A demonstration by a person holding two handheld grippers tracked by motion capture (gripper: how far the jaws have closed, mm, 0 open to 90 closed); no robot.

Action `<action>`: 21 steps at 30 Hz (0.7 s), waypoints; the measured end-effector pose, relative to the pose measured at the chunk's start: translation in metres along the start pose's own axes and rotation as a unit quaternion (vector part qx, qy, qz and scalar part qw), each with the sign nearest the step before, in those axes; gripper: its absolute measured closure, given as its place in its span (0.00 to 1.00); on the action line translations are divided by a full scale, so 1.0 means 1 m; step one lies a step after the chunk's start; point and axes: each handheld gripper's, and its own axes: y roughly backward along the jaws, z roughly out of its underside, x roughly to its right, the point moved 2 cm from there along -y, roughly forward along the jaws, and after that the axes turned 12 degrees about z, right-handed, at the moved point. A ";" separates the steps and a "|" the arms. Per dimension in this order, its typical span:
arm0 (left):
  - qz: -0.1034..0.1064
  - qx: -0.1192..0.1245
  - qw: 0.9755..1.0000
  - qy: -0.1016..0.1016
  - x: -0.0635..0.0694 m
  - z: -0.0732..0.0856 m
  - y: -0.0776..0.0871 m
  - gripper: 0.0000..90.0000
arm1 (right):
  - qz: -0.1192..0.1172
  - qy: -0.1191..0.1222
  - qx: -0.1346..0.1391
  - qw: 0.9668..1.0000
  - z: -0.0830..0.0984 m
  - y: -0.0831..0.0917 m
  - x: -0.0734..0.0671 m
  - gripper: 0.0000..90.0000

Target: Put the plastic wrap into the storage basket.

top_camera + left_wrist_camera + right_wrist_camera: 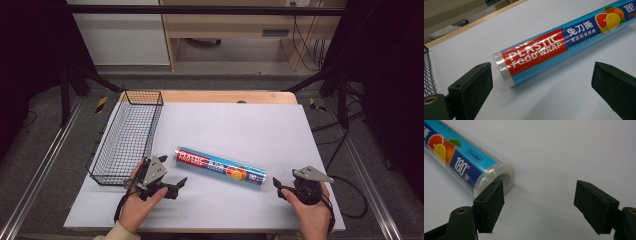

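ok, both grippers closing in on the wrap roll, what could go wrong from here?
1. The plastic wrap roll lies loose on the white mat; a nudge from one jaw could set the round tube rolling.
2. The right gripper is open, but the roll's end sits by one jaw, not between them, so it may clip it.
3. The left gripper is beside the wire basket and could snag the mesh.

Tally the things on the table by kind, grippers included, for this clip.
Roll of plastic food wrap: 1
Black wire basket: 1
Handheld grippers: 2, the left gripper and the right gripper, both open, holding nothing
Total: 4
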 end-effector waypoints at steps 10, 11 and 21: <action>0.021 -0.004 1.000 -0.005 0.002 0.002 -0.002 0.04 | -0.045 0.032 0.025 0.998 -0.012 0.007 -0.015 0.19; 0.022 -0.004 1.000 -0.004 0.001 0.003 -0.002 0.04 | -0.049 0.042 0.030 0.997 -0.016 0.008 -0.018 0.18; 0.027 -0.007 1.000 -0.007 0.001 0.004 0.000 0.03 | -0.066 0.157 0.046 0.984 -0.069 0.010 -0.051 0.07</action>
